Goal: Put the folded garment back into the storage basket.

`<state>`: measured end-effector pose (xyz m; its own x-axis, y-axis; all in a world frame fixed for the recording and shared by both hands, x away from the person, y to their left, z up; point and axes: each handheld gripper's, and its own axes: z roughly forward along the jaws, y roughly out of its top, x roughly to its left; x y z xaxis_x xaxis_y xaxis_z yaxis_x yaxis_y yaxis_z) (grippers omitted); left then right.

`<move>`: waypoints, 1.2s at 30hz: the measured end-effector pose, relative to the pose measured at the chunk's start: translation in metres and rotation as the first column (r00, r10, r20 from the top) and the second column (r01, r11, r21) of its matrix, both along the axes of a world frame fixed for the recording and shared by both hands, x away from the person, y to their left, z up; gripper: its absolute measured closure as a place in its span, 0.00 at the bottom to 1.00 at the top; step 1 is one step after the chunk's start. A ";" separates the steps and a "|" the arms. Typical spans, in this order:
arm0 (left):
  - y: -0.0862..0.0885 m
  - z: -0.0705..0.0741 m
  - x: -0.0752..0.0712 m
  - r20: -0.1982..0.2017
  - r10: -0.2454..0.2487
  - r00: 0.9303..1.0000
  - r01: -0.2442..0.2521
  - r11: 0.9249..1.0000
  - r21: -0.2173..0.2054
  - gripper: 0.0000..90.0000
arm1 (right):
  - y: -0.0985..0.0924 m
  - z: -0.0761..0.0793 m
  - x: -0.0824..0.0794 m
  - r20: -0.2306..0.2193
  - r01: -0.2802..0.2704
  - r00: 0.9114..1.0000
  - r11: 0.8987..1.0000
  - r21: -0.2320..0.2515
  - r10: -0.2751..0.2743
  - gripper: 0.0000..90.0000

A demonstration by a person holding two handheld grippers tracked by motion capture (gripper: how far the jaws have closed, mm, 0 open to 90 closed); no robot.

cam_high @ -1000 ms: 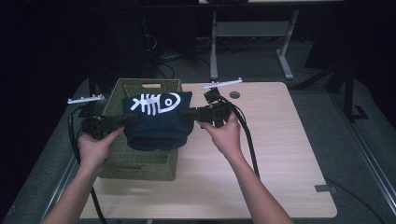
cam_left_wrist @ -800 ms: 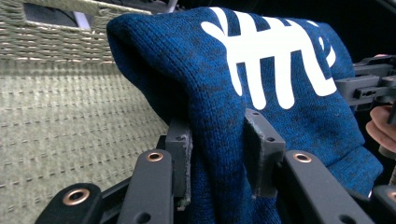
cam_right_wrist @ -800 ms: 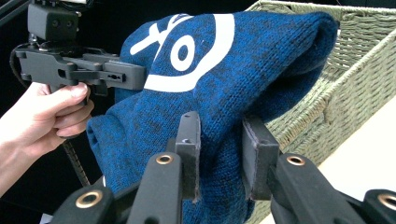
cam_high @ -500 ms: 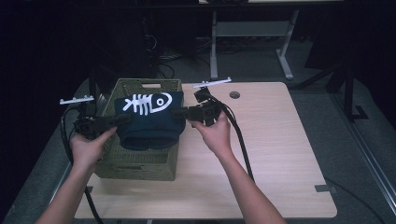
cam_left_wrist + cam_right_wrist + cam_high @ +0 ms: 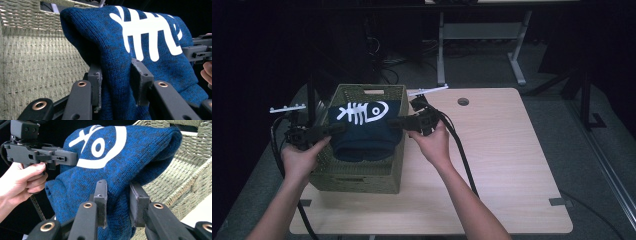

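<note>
Folded dark-blue knit sweater with white fishbone print [image 5: 364,127] hangs over green woven basket [image 5: 357,172], left gripper [image 5: 334,130] and right gripper [image 5: 393,122] fingers each clamped on one side, likely to keep the fold flat for lowering in.

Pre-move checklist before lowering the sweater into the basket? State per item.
1. Left tongs pinch the sweater: ok, fabric sits between the pads.
2. Right tongs pinch the sweater: ok, fabric clamped.
3. Sweater is over the basket: ok, in the high view it hangs above the opening.
4. Sweater stays folded: ok, fish-bone print faces up, no loose sleeve seen.
5. Room inside the basket: cannot tell, the sweater hides the floor.
6. Cables away from the basket: cannot tell on the left side.
</note>
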<state>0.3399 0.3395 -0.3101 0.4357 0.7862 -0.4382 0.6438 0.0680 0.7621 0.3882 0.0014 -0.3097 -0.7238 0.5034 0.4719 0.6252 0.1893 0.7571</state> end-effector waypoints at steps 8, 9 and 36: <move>0.007 -0.001 0.001 -0.005 0.020 1.000 -0.020 1.000 0.003 0.72 | 0.009 -0.002 0.002 -0.008 -0.003 1.000 1.000 0.011 0.003 0.79; 0.008 -0.001 0.001 -0.003 0.022 1.000 -0.022 1.000 0.005 0.72 | 0.010 -0.002 0.002 -0.006 -0.002 1.000 1.000 0.010 0.002 0.79; 0.026 -0.023 0.012 -0.063 0.080 0.995 -0.078 0.996 0.037 0.67 | 0.039 -0.024 0.014 -0.041 0.008 0.999 1.000 -0.015 -0.008 0.78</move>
